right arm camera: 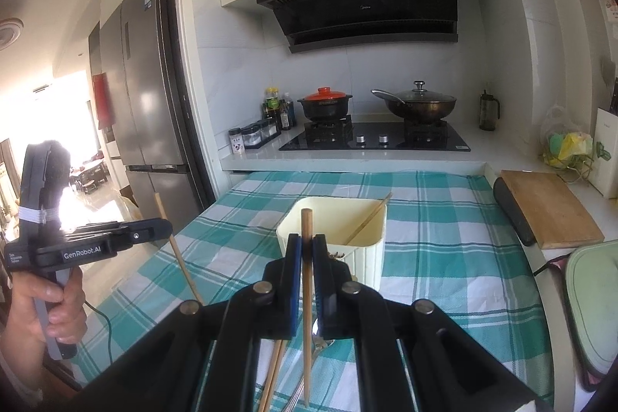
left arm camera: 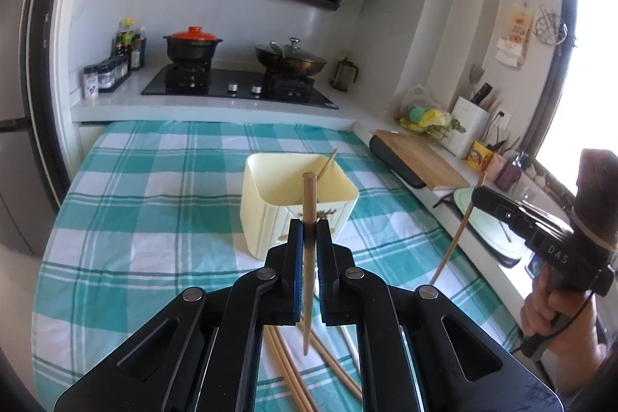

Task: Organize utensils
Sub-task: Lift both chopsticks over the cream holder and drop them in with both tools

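In the left wrist view my left gripper (left arm camera: 309,224) is shut on a wooden chopstick (left arm camera: 308,195) that stands nearly upright, just in front of a cream square container (left arm camera: 266,203). One chopstick (left arm camera: 327,163) leans inside the container. At the right, my right gripper (left arm camera: 478,195) holds another chopstick (left arm camera: 457,238) slanting down. In the right wrist view my right gripper (right arm camera: 307,239) is shut on its upright chopstick (right arm camera: 307,222) before the container (right arm camera: 367,253). My left gripper (right arm camera: 168,226) appears at the left with its chopstick (right arm camera: 181,261). Loose chopsticks (left arm camera: 293,373) lie on the cloth below.
A teal checked cloth (left arm camera: 154,203) covers the table. A metal spoon (right arm camera: 320,334) lies by the loose chopsticks (right arm camera: 272,369). Behind is a hob (left arm camera: 239,87) with a clay pot and a wok. A wooden cutting board (right arm camera: 548,215) sits at the right, a fridge (right arm camera: 150,103) at the left.
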### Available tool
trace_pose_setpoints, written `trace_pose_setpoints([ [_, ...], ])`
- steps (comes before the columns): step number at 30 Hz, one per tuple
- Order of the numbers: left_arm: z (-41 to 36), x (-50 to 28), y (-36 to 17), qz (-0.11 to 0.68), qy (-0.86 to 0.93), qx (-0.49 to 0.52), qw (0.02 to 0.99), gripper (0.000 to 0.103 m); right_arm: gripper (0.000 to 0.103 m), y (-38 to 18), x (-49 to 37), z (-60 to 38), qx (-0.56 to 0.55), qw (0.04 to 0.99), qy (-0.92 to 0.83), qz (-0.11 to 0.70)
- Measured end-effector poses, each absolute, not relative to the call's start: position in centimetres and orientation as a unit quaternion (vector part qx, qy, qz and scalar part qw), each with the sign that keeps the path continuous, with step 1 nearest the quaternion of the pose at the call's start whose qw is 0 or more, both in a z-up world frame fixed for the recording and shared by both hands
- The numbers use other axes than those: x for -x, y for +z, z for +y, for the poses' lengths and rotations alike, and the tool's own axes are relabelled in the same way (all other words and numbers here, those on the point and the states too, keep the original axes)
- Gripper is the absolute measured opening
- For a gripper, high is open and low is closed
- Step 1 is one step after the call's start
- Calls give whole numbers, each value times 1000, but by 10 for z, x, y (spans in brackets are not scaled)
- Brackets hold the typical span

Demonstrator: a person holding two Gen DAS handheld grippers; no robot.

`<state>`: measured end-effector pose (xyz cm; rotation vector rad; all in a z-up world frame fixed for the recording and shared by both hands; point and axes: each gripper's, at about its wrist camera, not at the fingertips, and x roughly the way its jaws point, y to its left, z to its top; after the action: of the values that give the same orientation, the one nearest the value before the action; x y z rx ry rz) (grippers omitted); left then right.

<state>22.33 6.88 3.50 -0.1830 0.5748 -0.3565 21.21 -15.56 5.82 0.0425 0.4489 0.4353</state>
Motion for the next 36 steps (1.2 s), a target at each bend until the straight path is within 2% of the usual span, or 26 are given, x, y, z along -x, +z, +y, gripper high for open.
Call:
trace_pose_setpoints([
  [15, 73, -283, 124, 199, -173, 100, 959, 4, 6, 141, -288, -152, -20, 969, 196, 148],
  [21, 61, -331, 127, 194, -153, 86, 965, 4, 6, 152, -340, -136, -6, 974, 192, 117],
  [26, 45, -376, 98, 239, -147, 76, 957, 4, 6, 120, -389, -126, -8, 967, 204, 156],
  [36, 27, -436, 17, 361, -141, 71, 919, 4, 6, 30, -461, -120, -34, 919, 220, 326],
])
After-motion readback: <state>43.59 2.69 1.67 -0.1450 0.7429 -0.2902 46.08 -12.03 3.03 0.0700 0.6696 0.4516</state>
